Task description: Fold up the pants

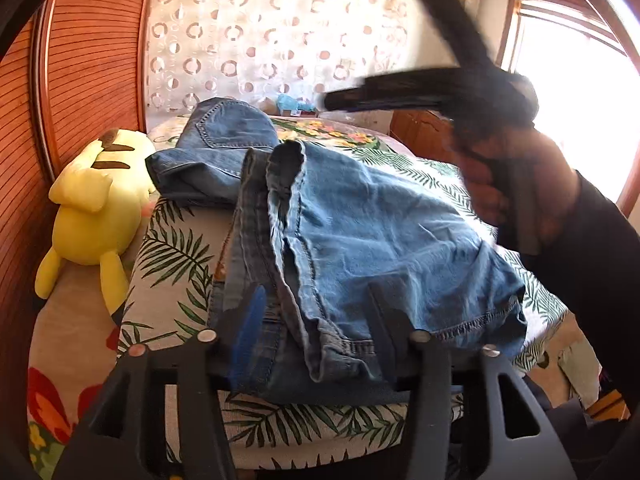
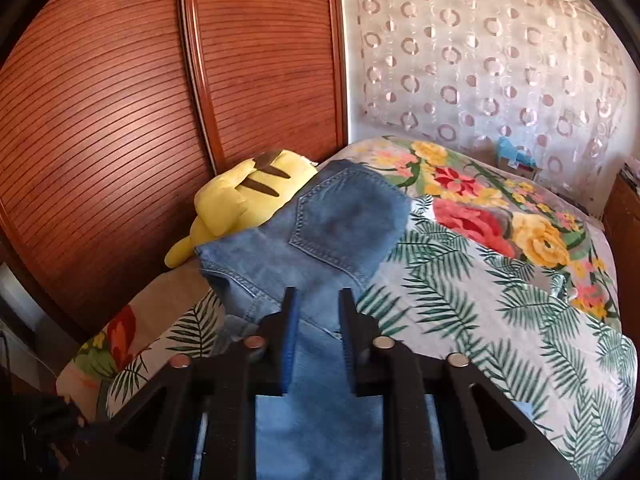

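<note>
My left gripper point(image 1: 316, 312) has its jaws standing moderately wide, straddling the near hem end of the jeans point(image 1: 360, 232) without pressing on it, so nothing is held there as far as I can tell. From those fingers the folded denim runs away from me toward the far left, its long axis pointing at the yellow plush toy point(image 1: 96, 208) and the wooden louvred doors point(image 1: 92, 60). The seat with its back pocket lies at the far end on the floral bedspread point(image 1: 176, 256).

My right gripper point(image 2: 318, 316) is set narrow, the fingers apart over the denim, which fills the gap under them; I see no pinch. In the left wrist view my right hand point(image 1: 516, 184) hangs above the right side of the pile, blurred.

I judge the left gripper is nearer the hems, the right nearer the pocket end, so the next fold would carry the near end toward the far one.
</note>
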Demonstrator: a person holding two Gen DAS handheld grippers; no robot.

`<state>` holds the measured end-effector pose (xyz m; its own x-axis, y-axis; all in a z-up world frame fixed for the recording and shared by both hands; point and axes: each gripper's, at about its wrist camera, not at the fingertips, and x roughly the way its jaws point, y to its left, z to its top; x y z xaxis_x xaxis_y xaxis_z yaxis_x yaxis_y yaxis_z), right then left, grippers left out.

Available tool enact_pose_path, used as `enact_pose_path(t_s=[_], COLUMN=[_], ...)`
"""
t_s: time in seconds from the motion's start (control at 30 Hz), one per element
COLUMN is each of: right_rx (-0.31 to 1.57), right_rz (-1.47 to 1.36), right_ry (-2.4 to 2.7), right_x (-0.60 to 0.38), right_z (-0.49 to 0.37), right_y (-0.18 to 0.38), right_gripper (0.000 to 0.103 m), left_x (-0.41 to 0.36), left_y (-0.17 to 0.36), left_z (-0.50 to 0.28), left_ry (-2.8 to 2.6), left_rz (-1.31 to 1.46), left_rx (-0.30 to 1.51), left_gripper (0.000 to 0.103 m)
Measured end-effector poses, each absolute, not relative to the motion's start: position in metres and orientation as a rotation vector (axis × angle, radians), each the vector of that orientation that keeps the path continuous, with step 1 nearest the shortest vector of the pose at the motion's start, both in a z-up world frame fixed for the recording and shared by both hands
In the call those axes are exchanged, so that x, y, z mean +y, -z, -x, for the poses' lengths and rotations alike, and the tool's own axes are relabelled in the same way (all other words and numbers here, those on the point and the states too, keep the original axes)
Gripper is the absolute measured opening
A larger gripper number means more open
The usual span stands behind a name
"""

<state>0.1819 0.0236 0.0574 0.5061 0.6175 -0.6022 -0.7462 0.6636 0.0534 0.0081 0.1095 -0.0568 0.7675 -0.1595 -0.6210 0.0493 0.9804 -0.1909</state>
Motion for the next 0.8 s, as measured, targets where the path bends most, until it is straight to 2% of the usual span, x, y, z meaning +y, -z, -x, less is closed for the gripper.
enact_pose_path(t_s=[0.03,0.13,0.47,0.8], right_rx=[0.623,0.607,0.674,0.767], right_rz=[0.223,0.223,0.244,0.18], right_ry=[-0.831,-0.805,-0.694,-0.663], right_x=[0.016,-0.015,-0.132,-0.175], right_z=[-0.179,-0.166,-0.081,-0.003], right_y=[-0.059,-0.06,-0.026,-0.005], right_gripper=[0.033,0.039,0.039,0.039], left_x=[0.11,0.11,0.105,0.103], left_y=[0.057,0.059,0.073,0.084], left_z=[-0.009,-0.01,-0.028,-0.034], left_ry=[0.11,0.107,0.104,0.064], left_rz=[0.168,0.168,0.169,0.165], left_rx=[0.686,0.678,0.716,0.741], left_gripper=[0.058,0.063,0.063,0.063])
